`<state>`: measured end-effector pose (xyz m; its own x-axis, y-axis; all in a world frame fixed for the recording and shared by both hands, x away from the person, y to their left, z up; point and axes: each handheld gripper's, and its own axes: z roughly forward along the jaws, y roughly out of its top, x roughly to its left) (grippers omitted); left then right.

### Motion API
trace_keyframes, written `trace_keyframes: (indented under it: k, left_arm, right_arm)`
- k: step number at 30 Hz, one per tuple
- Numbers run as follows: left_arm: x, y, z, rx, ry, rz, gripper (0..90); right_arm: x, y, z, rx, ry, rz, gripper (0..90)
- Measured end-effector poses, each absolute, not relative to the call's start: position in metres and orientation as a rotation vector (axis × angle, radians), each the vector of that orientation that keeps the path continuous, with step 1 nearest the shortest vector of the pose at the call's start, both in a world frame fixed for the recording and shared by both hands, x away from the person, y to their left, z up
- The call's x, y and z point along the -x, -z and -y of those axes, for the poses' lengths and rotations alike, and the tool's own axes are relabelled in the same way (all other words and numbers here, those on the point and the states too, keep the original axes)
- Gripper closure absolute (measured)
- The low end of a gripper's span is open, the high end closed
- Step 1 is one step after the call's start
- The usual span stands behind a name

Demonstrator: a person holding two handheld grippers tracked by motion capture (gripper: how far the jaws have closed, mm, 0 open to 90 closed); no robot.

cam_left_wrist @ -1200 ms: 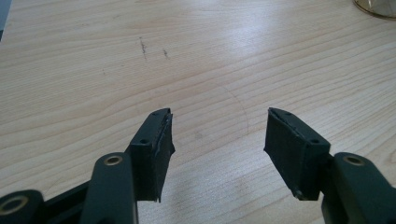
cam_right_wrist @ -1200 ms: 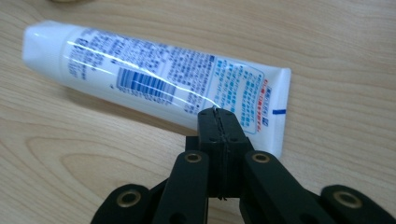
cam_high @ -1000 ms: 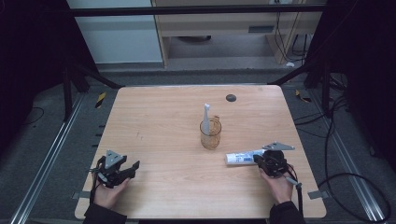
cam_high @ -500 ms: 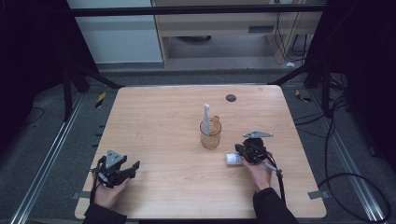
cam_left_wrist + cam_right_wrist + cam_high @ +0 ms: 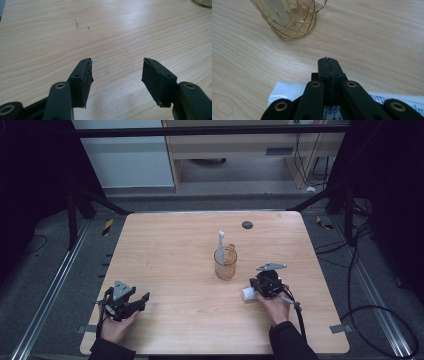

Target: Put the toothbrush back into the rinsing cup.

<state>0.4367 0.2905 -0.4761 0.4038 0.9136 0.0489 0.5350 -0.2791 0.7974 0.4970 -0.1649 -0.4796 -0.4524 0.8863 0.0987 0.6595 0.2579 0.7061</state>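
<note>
A white toothpaste tube (image 5: 247,293) lies flat on the wooden table (image 5: 175,250), right of centre. My right gripper (image 5: 257,283) sits over it with its jaws pressed together. In the right gripper view the tube (image 5: 287,91) runs crosswise beneath the shut right gripper (image 5: 328,62), which points toward an amber glass mug (image 5: 292,22). The mug (image 5: 225,265) stands at mid-table with a slender white item (image 5: 220,245) upright in it. At the front left, my left gripper (image 5: 144,298) rests low. Its jaws are apart in the left gripper view, with bare wood between them (image 5: 116,67).
A small dark round object (image 5: 247,225) lies near the table's far edge. Metal rails (image 5: 50,295) and cables (image 5: 360,270) run along the floor on both sides of the table.
My right gripper has moved left along the tube toward the mug, so less of the tube shows. The left gripper has stayed put.
</note>
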Motion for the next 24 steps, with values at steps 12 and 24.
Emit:
trace_keyframes:
  k: [12, 24]
  left_arm:
    - [-0.436, 0.476, -0.291, -1.945, -0.675, -1.235, 40.7]
    - [-0.435, 0.476, -0.291, -1.944, -0.673, -1.238, 40.7]
  right_arm:
    - [-0.475, 0.477, 0.169, -1.384, -1.029, -2.264, 90.0]
    - [-0.459, 0.476, 0.170, -1.356, -1.055, -2.320, 90.0]
